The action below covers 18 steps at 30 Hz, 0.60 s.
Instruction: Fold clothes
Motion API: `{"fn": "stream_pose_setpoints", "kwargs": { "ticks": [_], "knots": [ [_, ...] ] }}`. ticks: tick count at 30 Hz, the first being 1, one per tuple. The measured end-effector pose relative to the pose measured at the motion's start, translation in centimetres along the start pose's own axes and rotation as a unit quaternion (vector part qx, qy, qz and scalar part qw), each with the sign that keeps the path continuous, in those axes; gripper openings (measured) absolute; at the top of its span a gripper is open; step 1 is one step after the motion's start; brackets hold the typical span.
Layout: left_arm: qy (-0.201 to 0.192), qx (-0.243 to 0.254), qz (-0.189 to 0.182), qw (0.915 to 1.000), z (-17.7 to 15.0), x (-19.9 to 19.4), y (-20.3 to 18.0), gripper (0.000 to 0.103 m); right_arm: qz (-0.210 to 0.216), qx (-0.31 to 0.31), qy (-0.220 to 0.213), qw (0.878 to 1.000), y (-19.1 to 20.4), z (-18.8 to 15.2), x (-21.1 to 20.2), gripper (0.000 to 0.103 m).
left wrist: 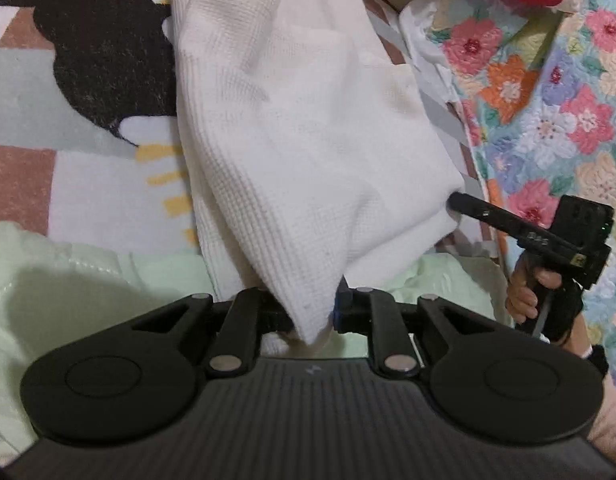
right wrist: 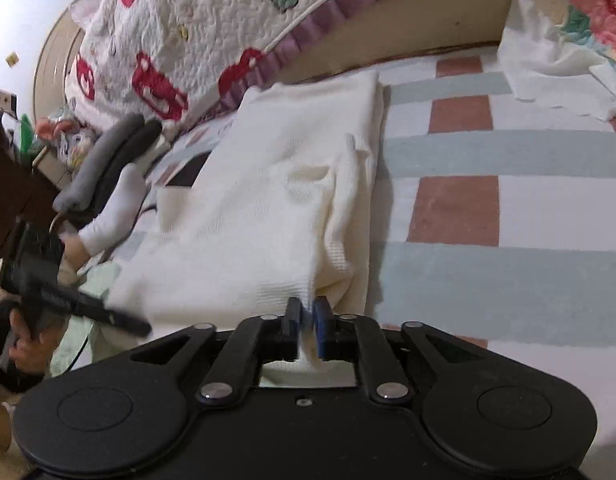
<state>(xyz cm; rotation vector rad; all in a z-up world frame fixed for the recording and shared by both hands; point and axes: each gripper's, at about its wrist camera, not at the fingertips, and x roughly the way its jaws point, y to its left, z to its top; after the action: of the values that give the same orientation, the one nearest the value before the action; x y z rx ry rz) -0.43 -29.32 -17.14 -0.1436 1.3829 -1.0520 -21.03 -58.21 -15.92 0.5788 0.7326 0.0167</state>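
Note:
A cream waffle-knit garment (left wrist: 300, 136) lies spread over a patterned rug and is lifted at its near edge. My left gripper (left wrist: 308, 312) is shut on one near corner of it. My right gripper (right wrist: 306, 320) is shut on the other near corner of the garment (right wrist: 268, 208). The right gripper also shows in the left wrist view (left wrist: 455, 202), pinching the cloth's right edge. The left gripper shows in the right wrist view (right wrist: 142, 326) at the cloth's left edge. The far edge of the garment rests flat on the rug.
A checked pink, grey and white rug (right wrist: 487, 208) lies under the garment. A pale green cloth (left wrist: 68, 272) lies close by. A floral quilt (left wrist: 555, 112) is on the right, a strawberry quilt (right wrist: 196, 40) behind, and a white sock (right wrist: 116, 208) on the left.

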Motion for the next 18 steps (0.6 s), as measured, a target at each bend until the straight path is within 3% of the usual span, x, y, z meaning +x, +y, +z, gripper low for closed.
{"fn": "stream_pose_setpoints", "kwargs": {
  "ticks": [2, 3, 5, 7, 8, 11, 12, 13, 14, 15, 18],
  "knots": [
    [-0.005, 0.002, 0.004, 1.0, 0.1, -0.5, -0.5, 0.025, -0.003, 0.006, -0.021, 1.0, 0.0, 0.2, -0.2, 0.052],
    [-0.013, 0.001, 0.002, 0.9999, 0.3, -1.1, -0.4, 0.029, -0.002, 0.001, -0.03, 1.0, 0.0, 0.6, -0.2, 0.056],
    [-0.031, -0.008, -0.005, 0.9995, 0.8, -1.8, 0.0, 0.044, -0.001, -0.009, -0.047, 0.999, 0.1, 1.4, -0.1, 0.058],
    [-0.051, -0.021, -0.014, 0.9984, 1.3, -2.4, 0.7, 0.051, 0.004, -0.013, -0.059, 0.998, 0.1, 2.2, 0.2, 0.064],
    [-0.063, -0.03, -0.015, 0.9975, 1.6, -2.6, 1.1, 0.054, 0.016, -0.002, -0.05, 0.999, -0.4, 2.5, 0.9, 0.071],
    [-0.107, -0.066, 0.009, 0.9921, 2.9, -1.8, 2.5, 0.057, 0.052, 0.031, -0.025, 0.998, -1.6, 3.4, 3.1, 0.071],
    [-0.117, -0.068, 0.02, 0.9906, 3.1, -1.5, 2.6, 0.054, 0.064, 0.042, -0.017, 0.997, -2.1, 3.7, 3.8, 0.071],
    [-0.124, -0.068, 0.03, 0.9895, 3.3, -1.2, 2.6, 0.035, 0.075, 0.053, -0.009, 0.996, -2.5, 3.9, 4.5, 0.071],
    [-0.119, -0.062, 0.039, 0.9902, 3.2, -1.1, 2.2, 0.01, 0.087, 0.064, 0.0, 0.994, -2.9, 4.2, 5.2, 0.069],
    [-0.12, -0.046, 0.05, 0.9904, 3.0, -1.0, 1.5, 0.011, 0.099, 0.075, 0.008, 0.992, -3.4, 4.5, 5.9, 0.054],
    [-0.144, 0.016, 0.085, 0.9858, 1.7, -1.6, -0.3, 0.01, 0.133, 0.101, 0.006, 0.986, -4.0, 4.3, 5.8, 0.045]
  ]
}}
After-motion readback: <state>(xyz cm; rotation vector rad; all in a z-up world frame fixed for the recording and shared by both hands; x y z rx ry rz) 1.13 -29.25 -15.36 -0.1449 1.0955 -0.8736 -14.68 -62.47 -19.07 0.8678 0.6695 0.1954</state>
